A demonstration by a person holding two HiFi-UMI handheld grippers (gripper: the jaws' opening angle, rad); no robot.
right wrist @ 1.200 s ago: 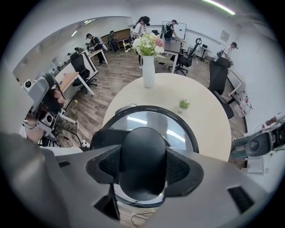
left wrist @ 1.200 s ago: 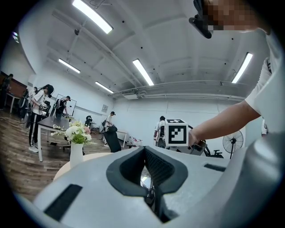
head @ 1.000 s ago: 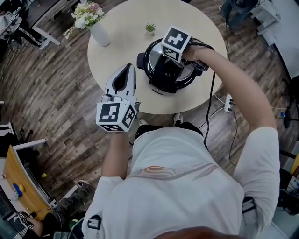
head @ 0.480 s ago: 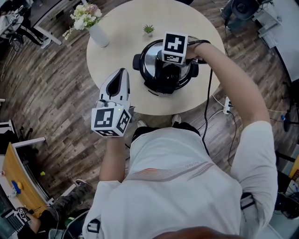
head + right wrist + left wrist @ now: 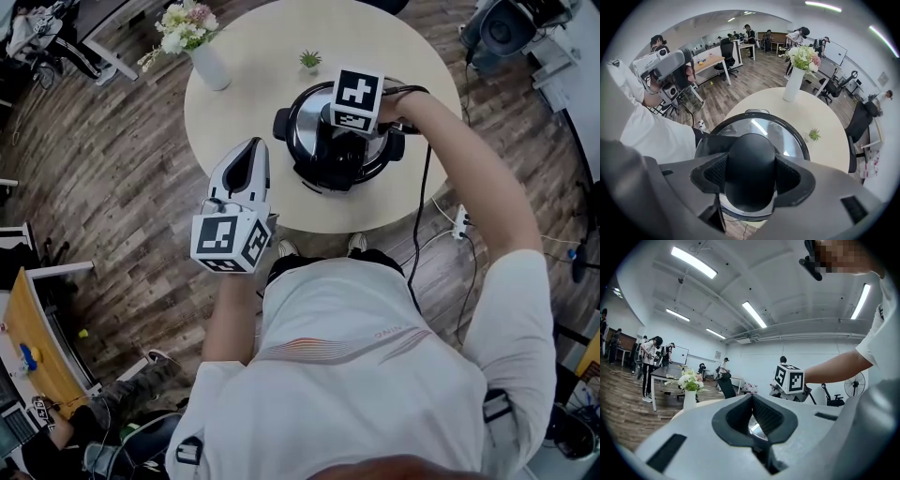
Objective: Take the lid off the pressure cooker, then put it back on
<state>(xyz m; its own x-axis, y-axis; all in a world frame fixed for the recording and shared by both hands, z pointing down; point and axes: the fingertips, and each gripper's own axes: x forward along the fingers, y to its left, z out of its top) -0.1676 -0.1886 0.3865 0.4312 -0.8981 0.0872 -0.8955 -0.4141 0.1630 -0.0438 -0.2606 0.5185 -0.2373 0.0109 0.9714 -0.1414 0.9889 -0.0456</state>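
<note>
Right gripper [image 5: 336, 148] points steeply down over the pressure cooker [image 5: 305, 150]. Its fingers [image 5: 790, 176] are clamped on the lid's knob [image 5: 751, 171], one ribbed pad on each side, so the grip is centred and the lid [image 5: 761, 125] should lift or twist evenly. The lid sits on the pot, looks seated and flat; I can't tell if it's locked. The cooker stands on the bench [image 5: 253, 103], on the side toward the person, within easy reach.

Left gripper [image 5: 247, 159] is held level off the bench edge, well apart from the cooker, fingers [image 5: 767, 416] pressed together with nothing in them. It's probably parked out of the way, or waiting to steady a side handle [image 5: 284, 123].

Materials: the knob is a smooth, rounded black dome, likely hard plastic. The lid is polished metal, round and mirror-shiny, with a black rim. The pads are dark rubber with fine ridges, good against slip. The bench top is round, pale and matte. A white vase [image 5: 210, 67] with flowers and a small plant [image 5: 309, 59] stand at the far side, clear of the work.
</note>
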